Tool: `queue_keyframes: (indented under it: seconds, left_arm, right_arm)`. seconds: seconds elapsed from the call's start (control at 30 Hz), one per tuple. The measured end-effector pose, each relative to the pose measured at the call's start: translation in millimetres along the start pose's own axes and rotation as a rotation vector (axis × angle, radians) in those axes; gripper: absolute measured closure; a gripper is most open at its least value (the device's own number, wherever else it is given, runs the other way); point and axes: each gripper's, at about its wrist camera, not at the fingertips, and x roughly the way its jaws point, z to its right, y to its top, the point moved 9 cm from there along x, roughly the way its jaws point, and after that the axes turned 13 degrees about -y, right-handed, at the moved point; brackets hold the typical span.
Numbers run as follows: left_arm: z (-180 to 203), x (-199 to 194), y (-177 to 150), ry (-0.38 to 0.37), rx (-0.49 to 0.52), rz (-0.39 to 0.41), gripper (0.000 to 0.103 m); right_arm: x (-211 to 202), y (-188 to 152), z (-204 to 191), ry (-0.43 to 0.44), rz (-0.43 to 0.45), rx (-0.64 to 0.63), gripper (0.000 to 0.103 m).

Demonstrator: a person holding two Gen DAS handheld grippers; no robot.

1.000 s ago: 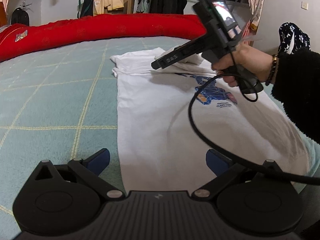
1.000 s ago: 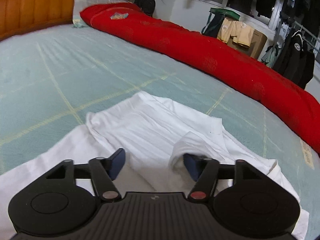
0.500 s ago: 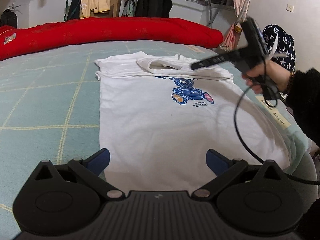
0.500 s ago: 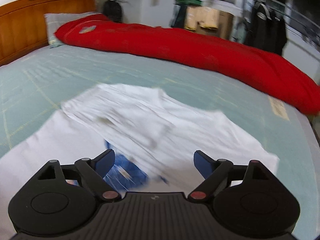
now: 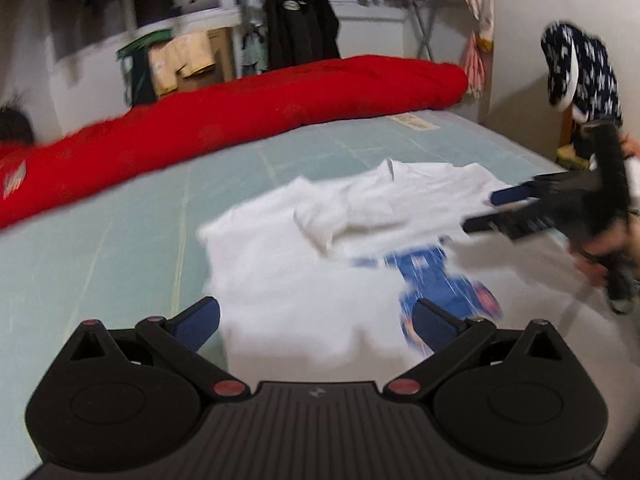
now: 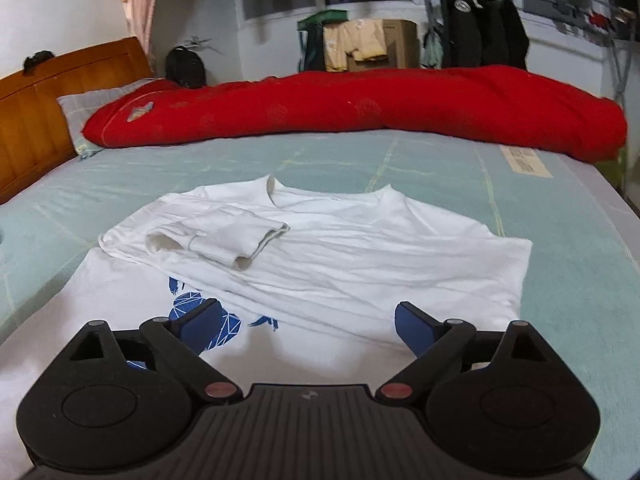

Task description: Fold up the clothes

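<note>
A white T-shirt (image 6: 360, 256) lies spread on the pale green bed (image 6: 560, 248), and everything is placed from that shirt: its collar end is folded over toward the blue printed graphic (image 6: 200, 312), with one sleeve (image 6: 224, 242) doubled back on top of the fold. Beyond the shirt, a long red quilt (image 6: 360, 116) is rolled along the far side of the bed, with a pillow (image 6: 80, 108) and a wooden headboard (image 6: 36, 120) off to its left. Behind the quilt, dark jackets (image 6: 480, 40) hang on a rack beside a cardboard box (image 6: 392, 44) draped with yellowish garments. The left tool (image 5: 316, 320) hovers over the shirt's near edge, blue pads spread wide, gripping nothing. The right tool (image 6: 308, 320) hangs over the graphic, likewise wide and empty; the left wrist view shows it blurred at the shirt's right, held by a hand (image 5: 600, 256).
</note>
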Motion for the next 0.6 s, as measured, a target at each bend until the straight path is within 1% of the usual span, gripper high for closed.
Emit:
queue_keyframes:
  seconds: [0.03,0.13,0.2,0.3,0.33,0.37,0.4,0.5,0.6]
  left_arm:
    - [1.9,16.9,9.9,0.010,0.032,-0.009,0.002]
    - [3.5,66.3,25.9,0.060,0.104,-0.072,0.002]
    - [2.1,90.8,31.1,0.091,0.149,-0.101,0.002]
    - [2.0,118.0,34.2,0.115,0.186,-0.129,0.002]
    - [1.0,124.6,35.7,0.123,0.189,-0.129,0.002]
    - [-0.7,127.8,37.8,0.130,0.183,-0.121,0.002]
    - [-3.2,129.1,39.8,0.132,0.167,-0.109,0.002]
    - [-18.4,126.9,42.3,0.145,0.086,-0.077,0.002]
    - [-38.0,116.8,34.2,0.162,0.002,-0.064,0.002]
  right_arm:
    - [0.5,0.3,1.0,0.006,0.009,0.000,0.006]
    - [1.8,1.2,3.9,0.025,0.037,-0.002,0.005]
    - [1.3,0.2,6.2,0.047,0.056,0.009,0.004]
    - [0.7,-3.8,1.6,0.063,0.036,-0.046,0.003]
    - [-1.3,-4.0,0.6,0.054,0.050,-0.061,0.003]
    - [-3.4,-4.2,-0.4,0.045,0.065,-0.077,0.001]
    - [-4.6,-5.2,-1.3,0.057,0.066,-0.074,0.000]
    - [-6.0,-8.1,-2.3,0.081,0.066,-0.065,0.000]
    - [-3.7,-10.6,-1.1,0.080,0.056,-0.056,0.000]
